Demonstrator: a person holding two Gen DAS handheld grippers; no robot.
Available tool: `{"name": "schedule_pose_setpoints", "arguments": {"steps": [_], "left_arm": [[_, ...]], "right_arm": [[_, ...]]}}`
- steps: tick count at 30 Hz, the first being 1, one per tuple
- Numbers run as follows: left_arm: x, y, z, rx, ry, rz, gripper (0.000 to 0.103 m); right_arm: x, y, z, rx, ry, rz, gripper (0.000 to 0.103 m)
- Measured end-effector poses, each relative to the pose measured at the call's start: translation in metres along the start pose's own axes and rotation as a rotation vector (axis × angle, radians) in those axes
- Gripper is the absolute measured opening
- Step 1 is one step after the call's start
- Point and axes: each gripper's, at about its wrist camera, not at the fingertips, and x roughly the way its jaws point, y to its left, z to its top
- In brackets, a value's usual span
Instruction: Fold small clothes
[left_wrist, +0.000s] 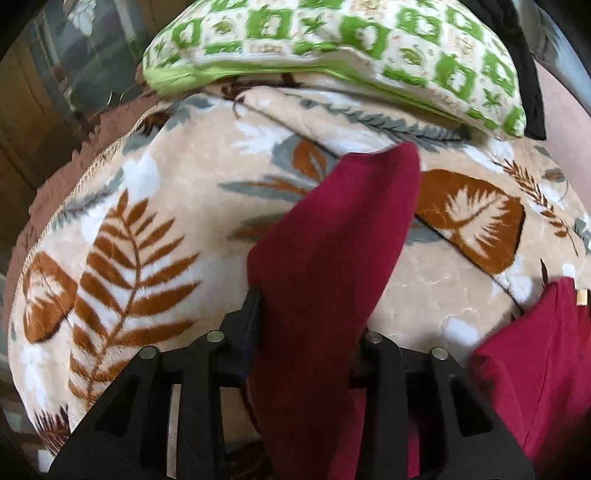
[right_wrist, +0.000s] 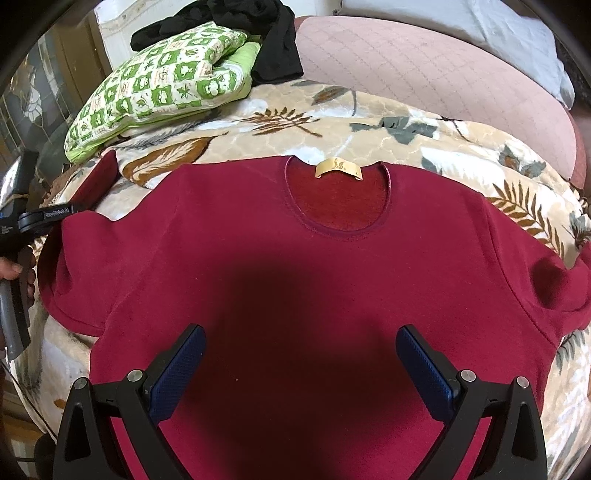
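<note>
A dark red T-shirt (right_wrist: 295, 266) lies flat, front up, on a leaf-patterned blanket (right_wrist: 388, 122), its neck with a gold label (right_wrist: 339, 168) at the far side. My right gripper (right_wrist: 300, 365) hovers over the shirt's chest, open and empty, blue pads (right_wrist: 177, 373) wide apart. My left gripper (left_wrist: 306, 317) is shut on the shirt's left sleeve (left_wrist: 332, 258) and holds it lifted above the blanket (left_wrist: 166, 206); the sleeve hides the fingertips. The left gripper also shows at the left edge of the right wrist view (right_wrist: 44, 218), at the raised sleeve (right_wrist: 99, 177).
A green-and-white patterned pillow (right_wrist: 159, 85) lies at the blanket's far left, with black clothing (right_wrist: 273, 48) behind it. A pink quilted mattress (right_wrist: 443, 81) stretches beyond the blanket. The bed's left edge drops toward a glass door (left_wrist: 74, 66).
</note>
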Motion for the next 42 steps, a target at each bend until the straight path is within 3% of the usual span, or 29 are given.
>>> {"name": "schedule_pose_setpoints", "arguments": {"steps": [4, 8, 13, 16, 19, 21, 23, 29, 31, 33, 34, 35, 36, 37, 38, 39, 42], "left_arm": [[-0.022, 0.006, -0.003, -0.032, -0.027, -0.062, 0.016], [-0.068, -0.004, -0.016, -0.031, -0.08, -0.243, 0.014], [-0.126, -0.048, -0.055, 0.063, -0.145, -0.443, 0.014], [-0.126, -0.089, -0.097, 0.176, -0.115, -0.462, 0.014], [-0.1, -0.121, -0.135, 0.248, -0.013, -0.45, 0.014], [-0.093, -0.127, -0.15, 0.259, -0.024, -0.433, 0.014], [-0.1, -0.131, -0.151, 0.292, -0.061, -0.406, 0.014], [-0.098, -0.129, -0.146, 0.291, -0.056, -0.412, 0.014], [-0.1, -0.126, -0.152, 0.295, -0.057, -0.416, 0.015], [-0.102, -0.122, -0.159, 0.296, -0.053, -0.414, 0.015], [-0.103, -0.122, -0.161, 0.301, -0.051, -0.411, 0.016], [-0.104, -0.121, -0.16, 0.309, -0.045, -0.411, 0.016], [-0.106, -0.12, -0.162, 0.312, -0.035, -0.414, 0.016], [-0.108, -0.117, -0.161, 0.311, -0.023, -0.421, 0.016], [-0.112, -0.111, -0.159, 0.303, -0.013, -0.428, 0.016], [-0.118, -0.102, -0.158, 0.289, -0.009, -0.445, 0.016], [-0.137, -0.079, -0.156, 0.262, -0.035, -0.489, 0.025]], "right_arm": [[-0.007, 0.0, 0.0, -0.009, -0.027, 0.006, 0.1], [-0.017, -0.002, 0.003, 0.006, -0.047, 0.027, 0.098], [-0.028, -0.024, 0.006, 0.165, -0.065, 0.146, 0.098], [-0.03, -0.045, 0.002, 0.304, -0.083, 0.236, 0.098], [-0.026, -0.061, -0.002, 0.412, -0.074, 0.323, 0.098], [-0.02, -0.067, -0.006, 0.453, -0.055, 0.344, 0.098], [-0.015, -0.064, -0.008, 0.436, -0.03, 0.342, 0.098], [-0.005, -0.028, -0.006, 0.244, -0.049, 0.33, 0.098], [0.002, -0.011, -0.002, 0.163, -0.067, 0.274, 0.097], [0.016, 0.008, 0.002, 0.067, -0.066, 0.225, 0.092], [0.027, 0.017, 0.003, 0.013, -0.048, 0.211, 0.081], [0.036, 0.023, 0.003, -0.026, -0.025, 0.199, 0.063], [0.048, 0.033, 0.001, -0.079, 0.013, 0.162, 0.052], [0.047, 0.039, -0.002, -0.122, -0.026, 0.128, 0.047], [0.043, 0.042, -0.003, -0.142, -0.045, 0.139, 0.021], [0.038, 0.044, -0.003, -0.162, -0.035, 0.158, 0.01], [0.004, 0.033, 0.002, -0.153, -0.091, 0.222, 0.007]]}}
